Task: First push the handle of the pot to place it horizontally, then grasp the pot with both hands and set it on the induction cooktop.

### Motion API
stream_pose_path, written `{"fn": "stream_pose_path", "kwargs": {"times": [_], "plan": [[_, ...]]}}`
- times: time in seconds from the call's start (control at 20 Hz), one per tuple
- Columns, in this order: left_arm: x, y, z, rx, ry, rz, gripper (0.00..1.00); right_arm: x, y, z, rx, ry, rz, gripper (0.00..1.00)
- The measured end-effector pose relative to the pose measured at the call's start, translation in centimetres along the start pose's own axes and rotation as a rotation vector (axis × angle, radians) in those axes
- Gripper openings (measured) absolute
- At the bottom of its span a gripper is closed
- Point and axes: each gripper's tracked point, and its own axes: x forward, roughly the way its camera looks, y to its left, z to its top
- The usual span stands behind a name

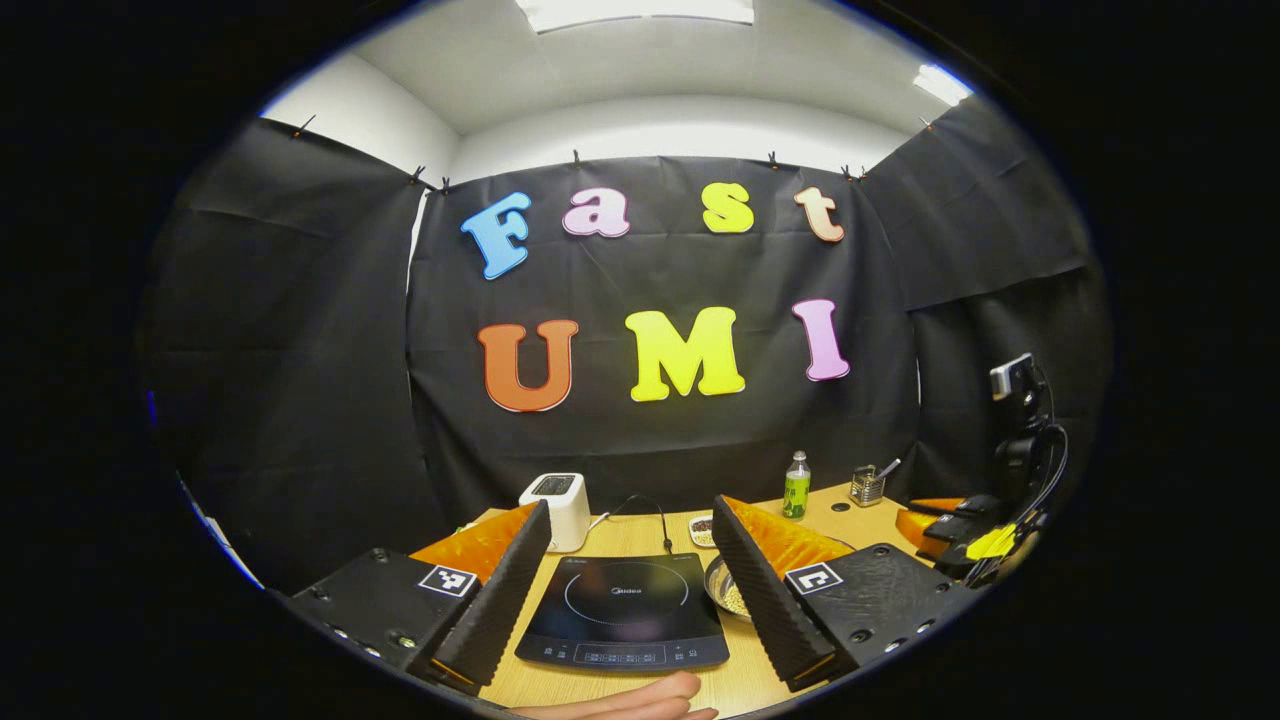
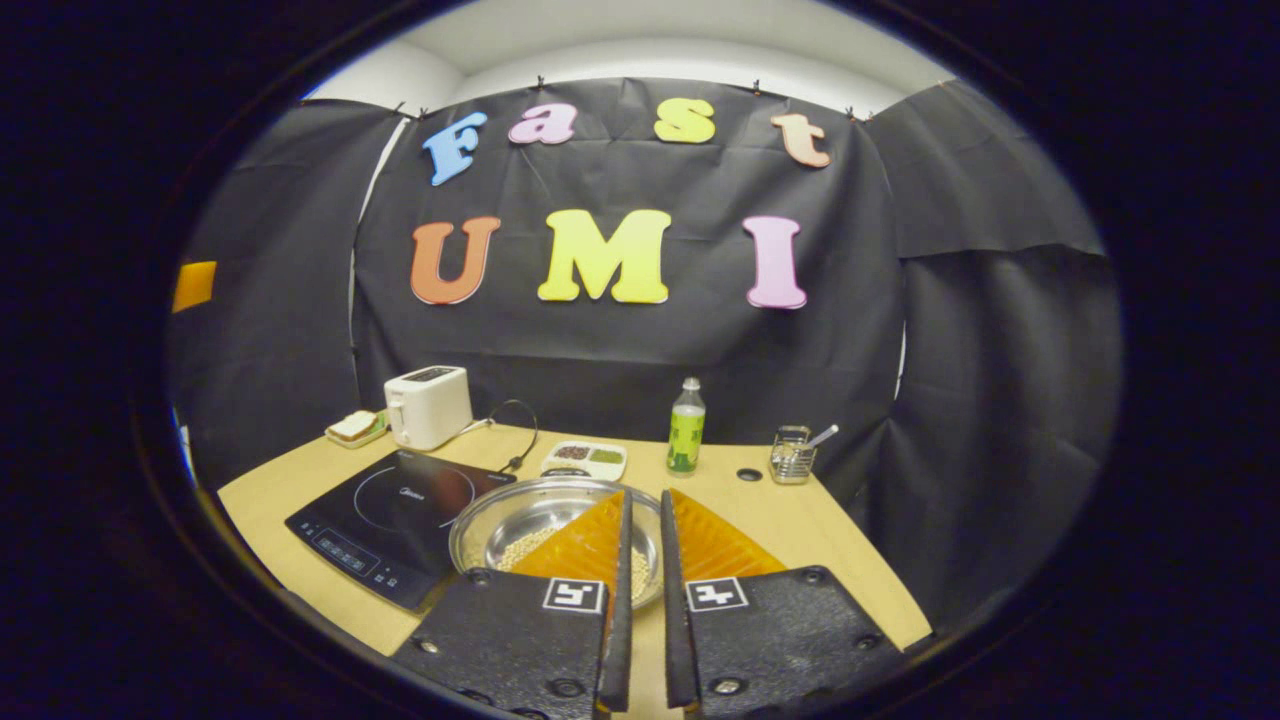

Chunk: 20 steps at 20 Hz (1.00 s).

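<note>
The pot (image 2: pixel 545 525), a shallow metal bowl with pale grains inside, is sitting on the worktop (image 2: pixel 790 530) just right of the cooktop (image 2: pixel 400 520), its rim touching or overlapping the cooktop's edge. Bare worktop is lying open to the pot's right. The right claw (image 2: pixel 640 520) is hovering level over the pot's near rim, fingers almost together, holding nothing. The left claw (image 1: pixel 632 545) is hanging with fingers wide apart, framing the cooktop (image 1: pixel 625 610); a hand (image 1: pixel 625 702) is showing below. The toaster (image 2: pixel 428 405) and bottle (image 2: pixel 686 428) are standing behind.
</note>
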Motion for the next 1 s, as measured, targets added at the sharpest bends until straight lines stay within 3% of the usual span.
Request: {"fn": "stream_pose_path", "kwargs": {"times": [0.15,0.55,1.0], "plan": [[-0.2,0.1,-0.1,-0.016,-0.001,-0.001,0.96,0.6,2.4,-3.3,-0.008,0.069,0.055,0.01],[0.1,0.6,-1.1,-0.014,0.021,0.008,0.96,0.4,9.0,-11.9,-0.04,0.249,0.2,0.04],[0.0,1.7,-1.8,-0.06,0.024,0.028,0.96,1.0,8.3,-14.4,-0.019,0.306,0.17,0.04]]}}
